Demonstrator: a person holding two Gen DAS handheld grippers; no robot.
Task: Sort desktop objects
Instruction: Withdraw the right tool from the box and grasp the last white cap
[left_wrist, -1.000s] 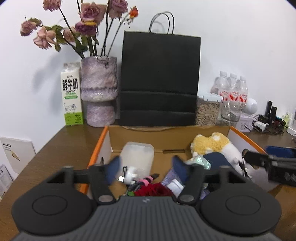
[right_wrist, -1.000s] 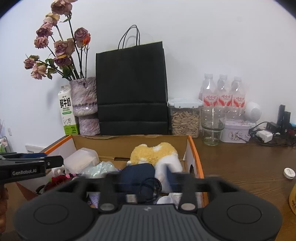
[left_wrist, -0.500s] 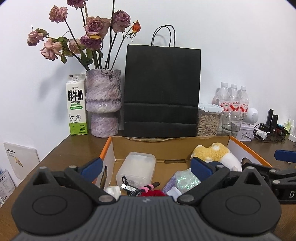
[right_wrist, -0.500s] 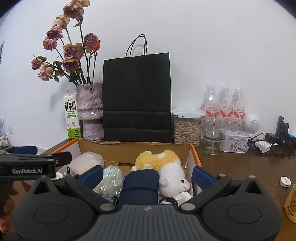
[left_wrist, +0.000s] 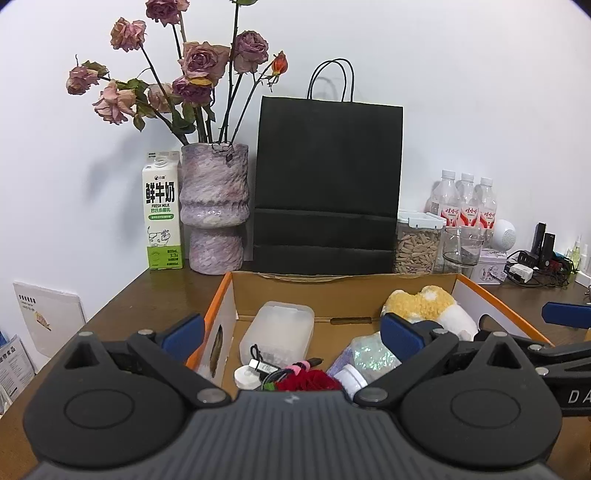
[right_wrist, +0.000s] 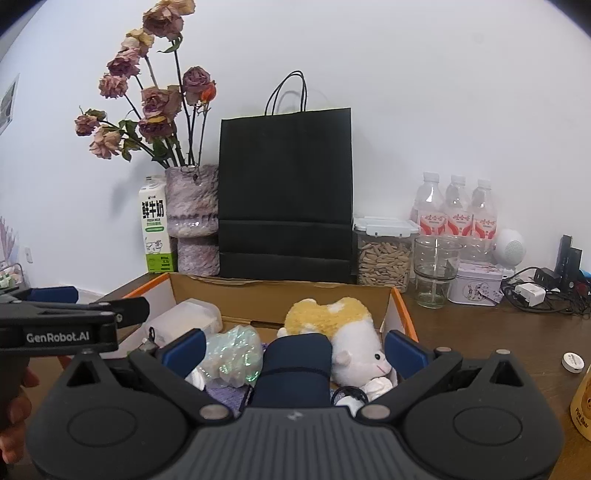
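Note:
An orange-edged cardboard box (left_wrist: 343, 291) (right_wrist: 280, 297) sits on the brown desk and holds the clutter. Inside lie a clear plastic tub (left_wrist: 277, 330), a red flower (left_wrist: 308, 380), a white-capped bottle (left_wrist: 351, 376), an iridescent bag (right_wrist: 232, 354), a navy roll (right_wrist: 295, 363) and a yellow-and-white plush sheep (right_wrist: 351, 339). My left gripper (left_wrist: 291, 334) hovers over the box's near left part, open and empty. My right gripper (right_wrist: 294, 349) is open above the navy roll, apart from it. In each view the other gripper's fingers (left_wrist: 565, 314) (right_wrist: 74, 321) reach in from the side.
Behind the box stand a black paper bag (left_wrist: 327, 184), a vase of dried roses (left_wrist: 214, 206) and a milk carton (left_wrist: 162, 218). To the right are a seed jar (right_wrist: 384, 254), a glass (right_wrist: 436, 273), water bottles, a tin, chargers with cables, and a white cap (right_wrist: 572, 362).
Both grippers' jaws have spread from nearly together to wide apart. Both views have tilted up a little, showing more wall and flowers.

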